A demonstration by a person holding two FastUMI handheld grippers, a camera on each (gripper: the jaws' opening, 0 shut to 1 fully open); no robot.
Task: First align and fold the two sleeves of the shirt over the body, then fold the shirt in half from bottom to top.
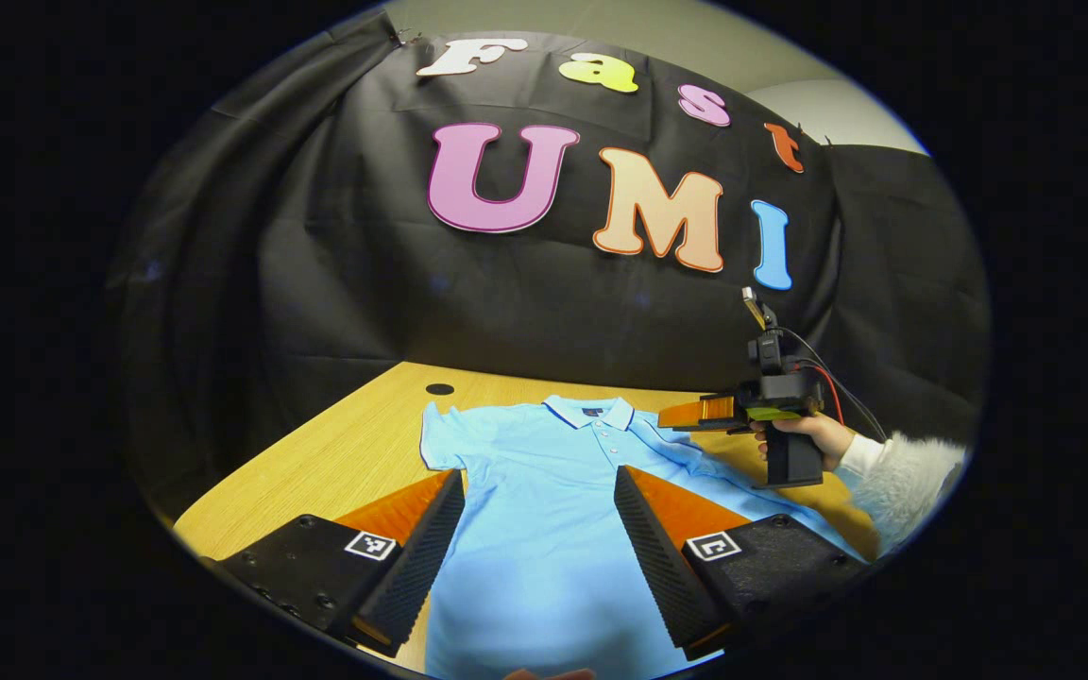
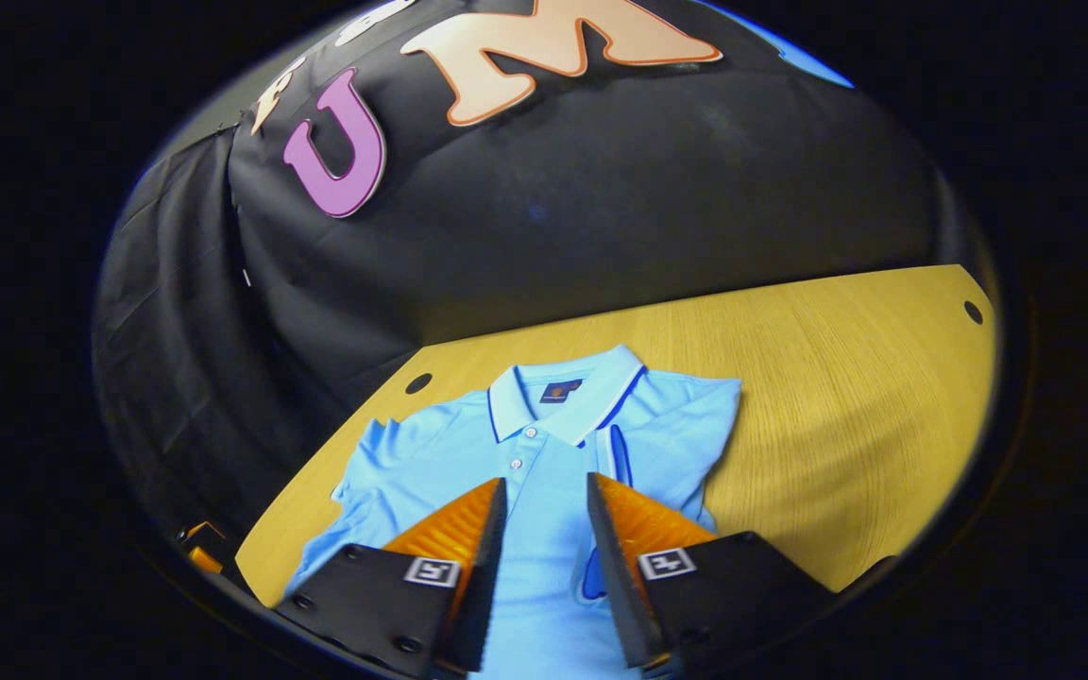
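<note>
A light blue polo shirt (image 1: 544,491) lies face up on the wooden table (image 1: 346,444), collar (image 1: 589,409) toward the booth wall. Its left sleeve (image 1: 440,439) is spread flat. In the right gripper view the shirt (image 2: 544,472) has a dark-trimmed sleeve edge (image 2: 616,455) lying over the body beside the placket. My left gripper (image 1: 539,477) stands wide open over the shirt's lower body. My right gripper (image 2: 546,484) is open above the chest with nothing between its fingers. In the left gripper view the right gripper (image 1: 669,416), held by a hand, hovers over the shirt's right shoulder.
A fluffy white sleeve (image 1: 903,477) reaches in from the right. The table has small round holes (image 1: 439,388) (image 2: 973,311) near its back corners. Bare wood (image 2: 837,406) extends to the right of the shirt. The black cloth wall stands close behind the table.
</note>
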